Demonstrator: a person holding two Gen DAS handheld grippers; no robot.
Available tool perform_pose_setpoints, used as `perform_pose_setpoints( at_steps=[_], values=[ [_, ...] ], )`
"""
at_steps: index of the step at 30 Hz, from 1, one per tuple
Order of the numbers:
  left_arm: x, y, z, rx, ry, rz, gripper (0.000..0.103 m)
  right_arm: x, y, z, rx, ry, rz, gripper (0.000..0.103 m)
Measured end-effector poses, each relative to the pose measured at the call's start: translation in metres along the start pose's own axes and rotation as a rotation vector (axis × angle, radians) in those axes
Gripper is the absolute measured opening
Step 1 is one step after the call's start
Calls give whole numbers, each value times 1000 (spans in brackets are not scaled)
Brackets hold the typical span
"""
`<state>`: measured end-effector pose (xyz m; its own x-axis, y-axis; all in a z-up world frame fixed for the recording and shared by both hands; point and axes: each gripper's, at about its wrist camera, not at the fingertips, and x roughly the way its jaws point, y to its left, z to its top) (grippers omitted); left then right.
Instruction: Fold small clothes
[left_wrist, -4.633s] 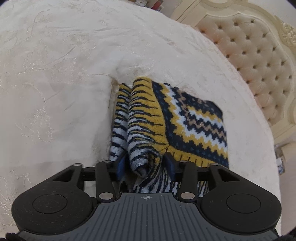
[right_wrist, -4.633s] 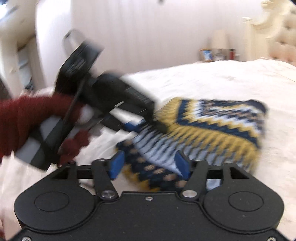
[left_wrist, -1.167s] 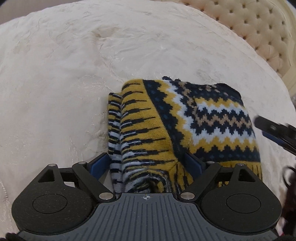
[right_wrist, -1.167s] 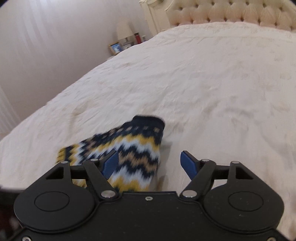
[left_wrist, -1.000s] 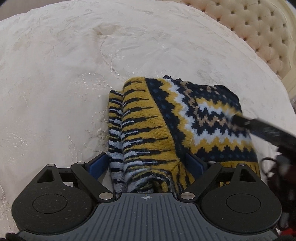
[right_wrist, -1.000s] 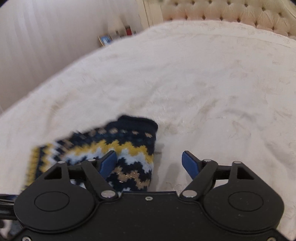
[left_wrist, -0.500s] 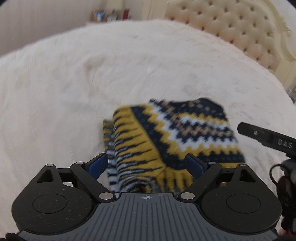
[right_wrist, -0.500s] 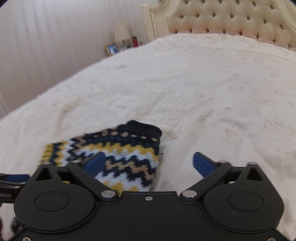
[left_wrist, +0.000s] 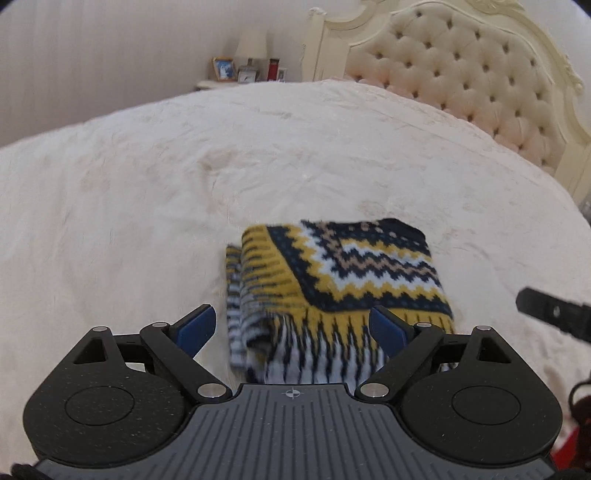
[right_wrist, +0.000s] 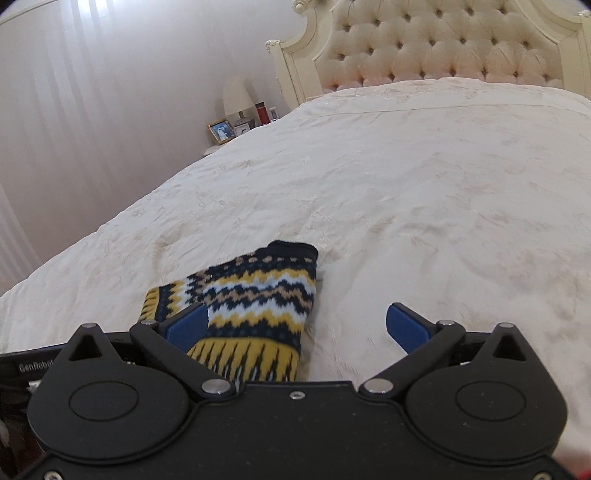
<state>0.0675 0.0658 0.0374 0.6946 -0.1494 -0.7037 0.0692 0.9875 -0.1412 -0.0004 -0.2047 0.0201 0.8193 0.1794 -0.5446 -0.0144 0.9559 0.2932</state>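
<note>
A folded knit garment (left_wrist: 343, 280) with yellow, navy and white zigzag bands lies on the cream bed cover (left_wrist: 147, 206). My left gripper (left_wrist: 293, 330) is open, its blue pads on either side of the garment's near edge and above it, not gripping. My right gripper (right_wrist: 297, 325) is open and empty; the garment (right_wrist: 255, 302) lies under its left finger, and its right finger is over bare cover. Part of the right gripper's body (left_wrist: 550, 317) shows at the right edge of the left wrist view.
A tufted cream headboard (right_wrist: 443, 40) stands at the far end of the bed. A nightstand with a lamp (right_wrist: 236, 98), a photo frame (right_wrist: 221, 132) and small items stands left of it. Pale curtains (right_wrist: 74, 110) hang at the left.
My left gripper let go of the garment earlier and has drawn back and tilted up. My right gripper has opened wider and pulled back. The garment stays folded on the bed.
</note>
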Motion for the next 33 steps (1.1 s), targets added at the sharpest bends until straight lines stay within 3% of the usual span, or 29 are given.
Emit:
perform_pose_setpoints(
  at_steps=[6, 11, 17, 33],
  values=[
    [-6, -17, -13, 85, 88, 159, 91, -19, 0, -18, -22, 23, 15, 102],
    [-22, -28, -27, 142, 62, 99, 91, -35, 5, -31, -55, 34, 5, 102],
    [-39, -43, -43, 217, 23, 121, 91, -52, 10, -47, -116, 8, -48, 102],
    [-40, -34, -52, 122, 77, 29, 91, -47, 5, -53, -96, 45, -32, 102]
  ],
)
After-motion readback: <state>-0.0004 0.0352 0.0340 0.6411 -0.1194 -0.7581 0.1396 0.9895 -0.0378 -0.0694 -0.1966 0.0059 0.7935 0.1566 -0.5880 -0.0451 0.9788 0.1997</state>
